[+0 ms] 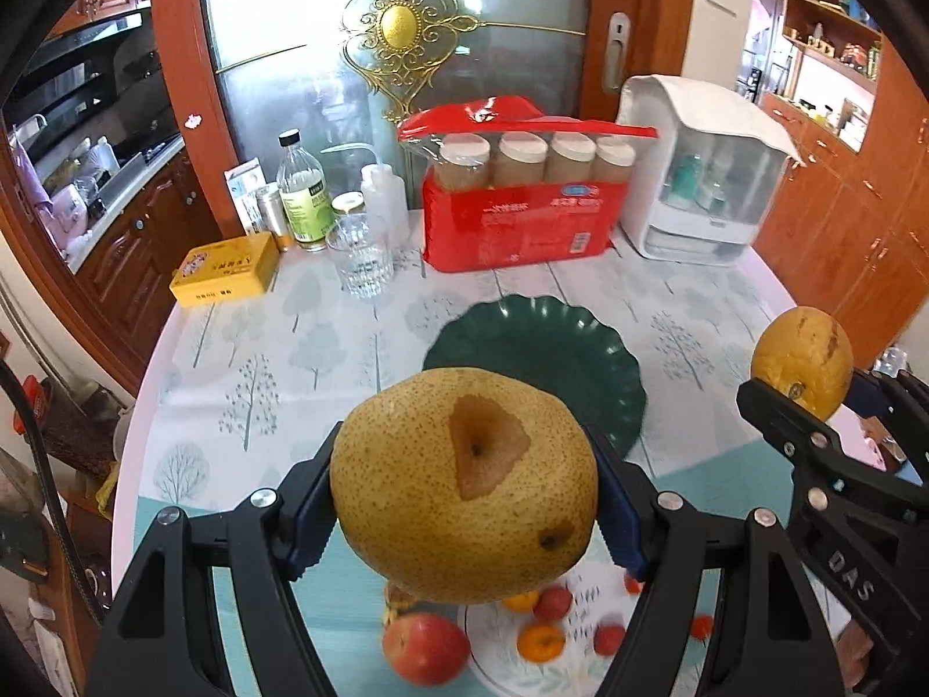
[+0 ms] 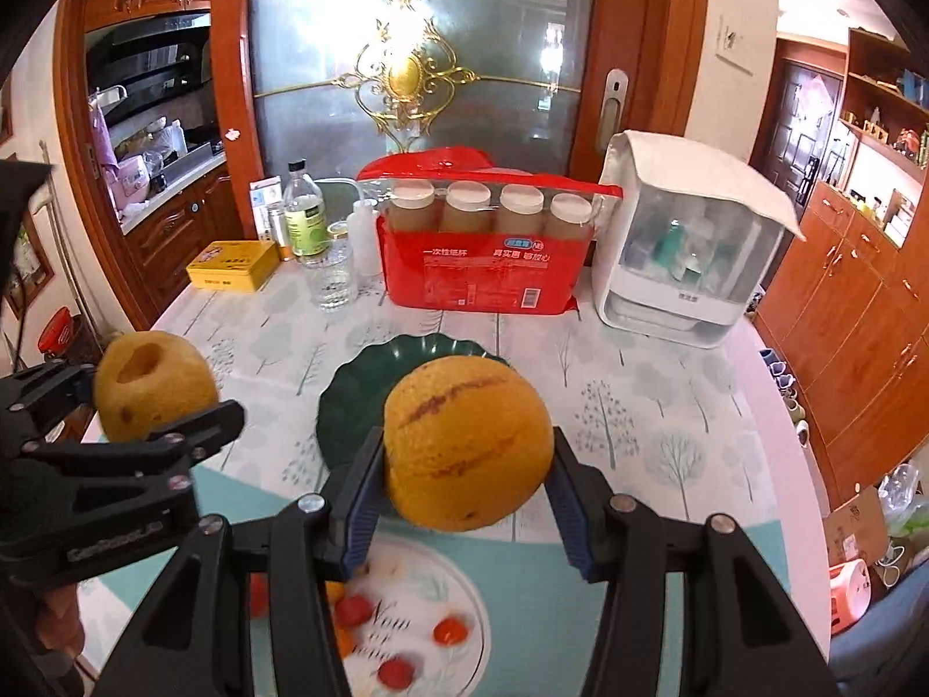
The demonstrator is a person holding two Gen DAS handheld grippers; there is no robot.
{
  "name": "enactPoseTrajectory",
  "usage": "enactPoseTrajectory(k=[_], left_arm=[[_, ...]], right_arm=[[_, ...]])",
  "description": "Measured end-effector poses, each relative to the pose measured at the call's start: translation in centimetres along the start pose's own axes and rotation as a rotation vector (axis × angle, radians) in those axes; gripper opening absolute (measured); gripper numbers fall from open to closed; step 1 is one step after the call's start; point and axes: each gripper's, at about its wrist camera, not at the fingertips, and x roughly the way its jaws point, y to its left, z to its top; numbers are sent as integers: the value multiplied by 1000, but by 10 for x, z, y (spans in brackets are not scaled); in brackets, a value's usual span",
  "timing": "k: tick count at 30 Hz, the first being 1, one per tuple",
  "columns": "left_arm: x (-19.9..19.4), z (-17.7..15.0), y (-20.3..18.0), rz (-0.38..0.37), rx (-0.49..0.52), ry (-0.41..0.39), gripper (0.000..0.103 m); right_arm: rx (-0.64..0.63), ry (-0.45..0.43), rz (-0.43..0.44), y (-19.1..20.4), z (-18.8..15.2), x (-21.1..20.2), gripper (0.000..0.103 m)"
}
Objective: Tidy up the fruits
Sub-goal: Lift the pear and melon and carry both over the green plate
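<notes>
Left gripper (image 1: pixel 464 493) jaws clenched on speckled pear (image 1: pixel 464 485), frame centre. Right gripper (image 2: pixel 464 464) jaws grasp orange-yellow pear (image 2: pixel 467 441) — streaks seen only in right view. Green plate (image 1: pixel 557 348) behind, on tree-print counter (image 1: pixel 278 360); red package (image 2: pixel 482 279) upper centre.

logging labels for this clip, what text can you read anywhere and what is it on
"DAS": on the right tool, seen from the left wrist.
"一次性纸杯": red cup pack.
"真实惠 够放心": same pack.
"New": white plate; the line under it is blurred.
Left tool: embossed word on its side, too blurred.
Yellow tin, bottle label, pack barcode: too small to read.
</notes>
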Motion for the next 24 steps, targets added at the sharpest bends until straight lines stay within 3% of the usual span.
enactPoseTrajectory(k=[12,24], left_arm=[[97,21,-19,25,-36,54,74],[180,16,-26,42,-38,175,74]], right_arm=[[46,92,6,-37,25,94,52],[-8,257,78,-28,-8,174,52]])
